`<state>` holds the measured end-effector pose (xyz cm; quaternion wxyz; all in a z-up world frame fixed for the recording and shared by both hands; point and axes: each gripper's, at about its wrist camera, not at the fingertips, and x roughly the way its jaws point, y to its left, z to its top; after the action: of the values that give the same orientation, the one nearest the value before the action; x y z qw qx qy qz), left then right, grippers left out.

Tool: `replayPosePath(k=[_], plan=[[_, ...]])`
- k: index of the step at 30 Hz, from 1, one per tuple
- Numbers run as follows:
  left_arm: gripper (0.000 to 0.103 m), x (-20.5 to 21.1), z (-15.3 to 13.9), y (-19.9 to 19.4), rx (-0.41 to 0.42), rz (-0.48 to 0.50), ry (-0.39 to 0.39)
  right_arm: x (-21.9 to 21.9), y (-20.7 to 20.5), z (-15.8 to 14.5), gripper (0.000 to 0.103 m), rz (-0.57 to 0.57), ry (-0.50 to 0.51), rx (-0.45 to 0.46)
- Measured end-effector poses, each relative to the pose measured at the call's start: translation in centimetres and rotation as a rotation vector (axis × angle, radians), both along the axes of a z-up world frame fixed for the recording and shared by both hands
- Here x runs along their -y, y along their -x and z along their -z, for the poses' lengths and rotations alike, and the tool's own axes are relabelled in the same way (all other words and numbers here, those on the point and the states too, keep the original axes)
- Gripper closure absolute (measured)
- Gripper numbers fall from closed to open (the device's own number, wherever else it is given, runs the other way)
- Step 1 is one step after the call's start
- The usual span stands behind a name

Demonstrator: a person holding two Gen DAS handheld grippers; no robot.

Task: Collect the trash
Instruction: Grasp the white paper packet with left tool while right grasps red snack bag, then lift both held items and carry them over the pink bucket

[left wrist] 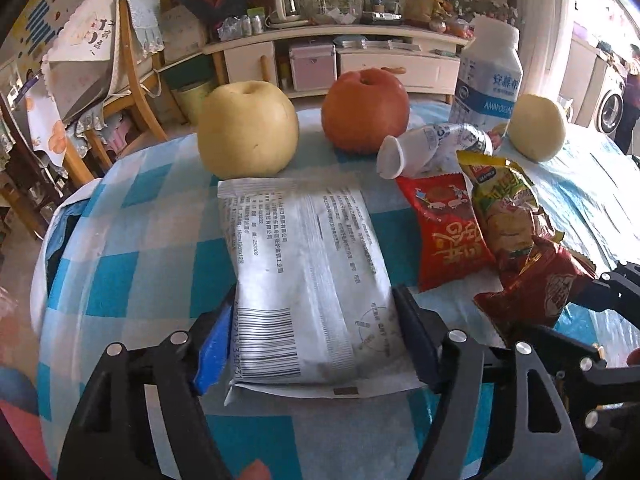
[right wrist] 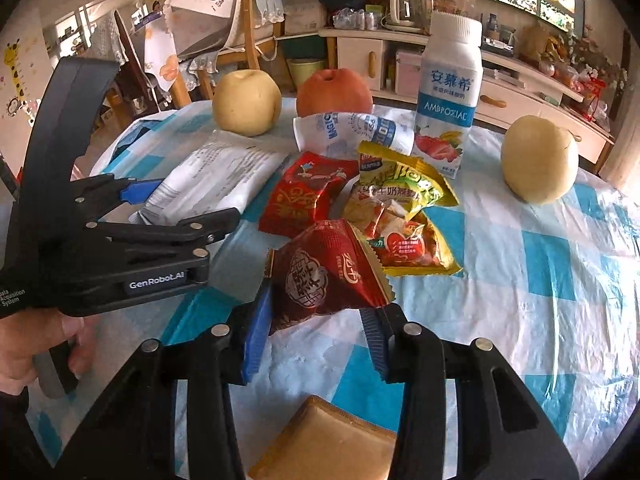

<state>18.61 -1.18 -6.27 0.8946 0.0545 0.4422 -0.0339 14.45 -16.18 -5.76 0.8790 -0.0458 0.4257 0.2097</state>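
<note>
Left gripper point(left wrist: 314, 334) sits w/ jaws spread on either side of the flat white plastic tissue pack point(left wrist: 308, 280), near end w/ the barcode between the blue pads; pads look to be touching its edges, so it is grasping the pack, which lies flat on the blue-and-white checked tablecloth point(left wrist: 132, 264).

Right gripper point(right wrist: 312, 322) is clenched on the dark red crinkled snack wrapper point(right wrist: 324, 276), held at its near end, wrapper raised a bit & tilted. In the left view that wrapper point(left wrist: 536, 284) shows at right, near edge.

Other trash: bright red foil packet point(right wrist: 304, 196) just left of the yellow-green torn snack bag point(right wrist: 400, 216), the two touching; crushed white-and-blue soft drink pouch point(right wrist: 352, 128) lying on its side just behind them.

Far row, left to right: yellow round pear point(left wrist: 248, 128), red apple point(left wrist: 364, 110), upright white yogurt bottle w/ blue label point(right wrist: 448, 96), 2nd yellow pear point(right wrist: 540, 160) far right, well apart from the trash pile.

Tan flat cardboard piece point(right wrist: 332, 444) lies at the near edge under the right gripper. Person's hand point(right wrist: 36, 340) grips the left tool's handle at left in the right view.
</note>
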Motion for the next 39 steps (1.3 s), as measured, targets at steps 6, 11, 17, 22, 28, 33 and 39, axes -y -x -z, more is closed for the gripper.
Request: replayPosePath(k=[6, 11, 17, 22, 28, 33, 39], plan=[[0.030, -0.6, -1.7, 1.2, 0.050, -0.011, 0.006, 0.2, 0.5, -0.8, 0.059, 0.000, -0.003, 0.028], [0.030, -1.4, -3.5, 2.5, 0.097, -0.027, 0.017, 0.5, 0.8, -1.8, 0.059, 0.008, -0.009, 0.049], [0.030, -2.6, -6.1, 4.4, 0.176, -0.050, 0.012, 0.7, 1.8, -3.4, 0.059, 0.004, -0.023, 0.085], [0.029, -3.8, -8.5, 6.7, 0.234, -0.071, 0.007, 0.4, 3.1, -4.9, 0.059, -0.015, -0.032, 0.121], [0.029, -6.9, -10.6, 11.0, 0.275, -0.121, 0.028, -1.2, 5.8, -7.8, 0.059, -0.058, -0.036, 0.207], [0.029, -10.2, -11.6, 14.9, 0.289, -0.173, 0.027, -4.2, 8.3, -10.2, 0.059, -0.124, -0.023, 0.264], [0.029, -15.1, -13.7, 19.8, 0.314, -0.262, -0.014, -9.1, 11.1, -12.8, 0.059, -0.206, -0.055, 0.295]])
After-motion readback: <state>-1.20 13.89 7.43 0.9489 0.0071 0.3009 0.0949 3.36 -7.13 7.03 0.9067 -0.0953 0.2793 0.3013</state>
